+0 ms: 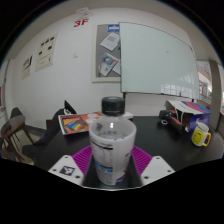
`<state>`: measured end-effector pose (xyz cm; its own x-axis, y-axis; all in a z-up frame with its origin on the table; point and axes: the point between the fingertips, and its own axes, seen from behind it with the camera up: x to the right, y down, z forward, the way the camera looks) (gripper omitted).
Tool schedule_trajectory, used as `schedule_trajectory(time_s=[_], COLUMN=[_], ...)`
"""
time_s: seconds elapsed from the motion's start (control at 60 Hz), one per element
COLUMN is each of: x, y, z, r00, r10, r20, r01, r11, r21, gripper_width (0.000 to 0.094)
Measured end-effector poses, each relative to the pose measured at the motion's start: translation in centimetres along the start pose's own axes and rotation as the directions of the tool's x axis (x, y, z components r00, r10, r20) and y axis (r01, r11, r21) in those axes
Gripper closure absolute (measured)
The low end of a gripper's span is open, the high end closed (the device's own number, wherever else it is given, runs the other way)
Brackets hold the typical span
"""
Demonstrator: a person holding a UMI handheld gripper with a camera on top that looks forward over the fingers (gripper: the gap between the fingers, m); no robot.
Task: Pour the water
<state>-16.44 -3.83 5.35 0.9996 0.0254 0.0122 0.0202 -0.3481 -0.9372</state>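
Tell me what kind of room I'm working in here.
Likely an office or meeting room: a whiteboard on the wall, posters beside it, and a dark table with clutter. The gripper has the water bottle between its fingers.

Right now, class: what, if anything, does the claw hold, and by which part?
The claw grips the clear water bottle by its lower body, one finger at each side.

Even indoor light, fisheye edges, slightly soft
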Motion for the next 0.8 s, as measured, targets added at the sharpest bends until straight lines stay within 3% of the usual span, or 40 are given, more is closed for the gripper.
schedule_trajectory(time_s=[0.25,0.467,0.567,0.65,0.8], x=[-0.6,-0.8,-0.6,0.6,5.3], y=[-0.4,-1.8,-6.1,-11.4,-20.3], z=[0.3,-0.5,-2.1,-4.1,-6.7], r00=[0.999,0.994,0.968,0.891,0.613], r10=[0.01,0.028,0.152,0.296,0.525], r20=[0.041,0.108,0.201,0.344,0.59], r01=[-0.012,-0.036,-0.175,-0.352,-0.665], r11=[0.998,0.997,0.979,0.93,0.746], r21=[0.057,0.067,0.101,0.11,0.027], gripper_width=[0.0521,0.0552,0.055,0.055,0.055])
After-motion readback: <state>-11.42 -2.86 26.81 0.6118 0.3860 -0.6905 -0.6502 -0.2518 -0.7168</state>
